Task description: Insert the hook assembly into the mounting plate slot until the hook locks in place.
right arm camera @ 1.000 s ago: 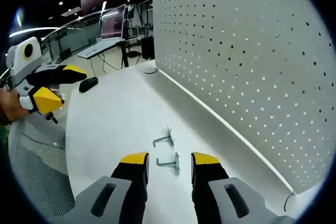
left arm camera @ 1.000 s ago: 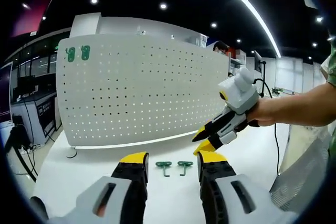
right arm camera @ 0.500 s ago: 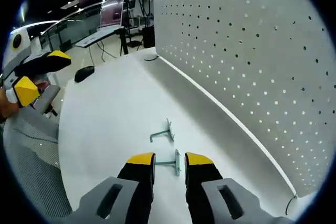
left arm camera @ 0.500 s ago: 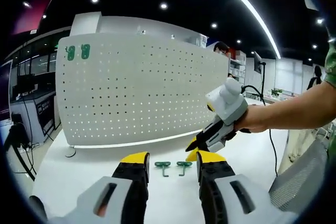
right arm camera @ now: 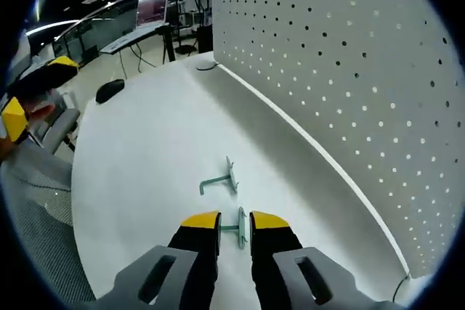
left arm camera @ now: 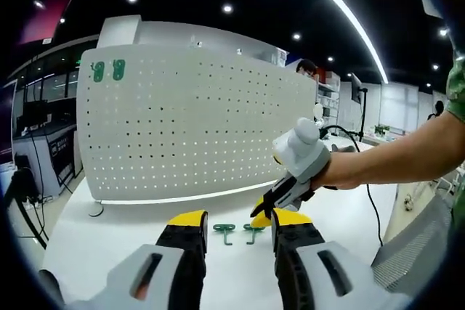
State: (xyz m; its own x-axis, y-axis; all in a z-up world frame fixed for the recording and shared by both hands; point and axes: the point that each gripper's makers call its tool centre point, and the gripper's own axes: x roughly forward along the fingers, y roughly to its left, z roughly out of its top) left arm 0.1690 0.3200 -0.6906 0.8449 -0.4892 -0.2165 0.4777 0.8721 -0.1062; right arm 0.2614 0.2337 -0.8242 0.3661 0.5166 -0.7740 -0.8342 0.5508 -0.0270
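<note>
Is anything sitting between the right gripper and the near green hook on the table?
Nothing visible. In the right gripper view the right gripper has its jaws on either side of the near green hook, with bare white table around it. The second hook lies farther off, not in the way.

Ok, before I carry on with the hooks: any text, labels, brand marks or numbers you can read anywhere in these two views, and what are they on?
None legible.
Pegboard: plain, only holes; two green tags at its top corner carry no print I can make out.
Hooks on the table: no marks visible.
Background monitors: too blurred to read.
</note>
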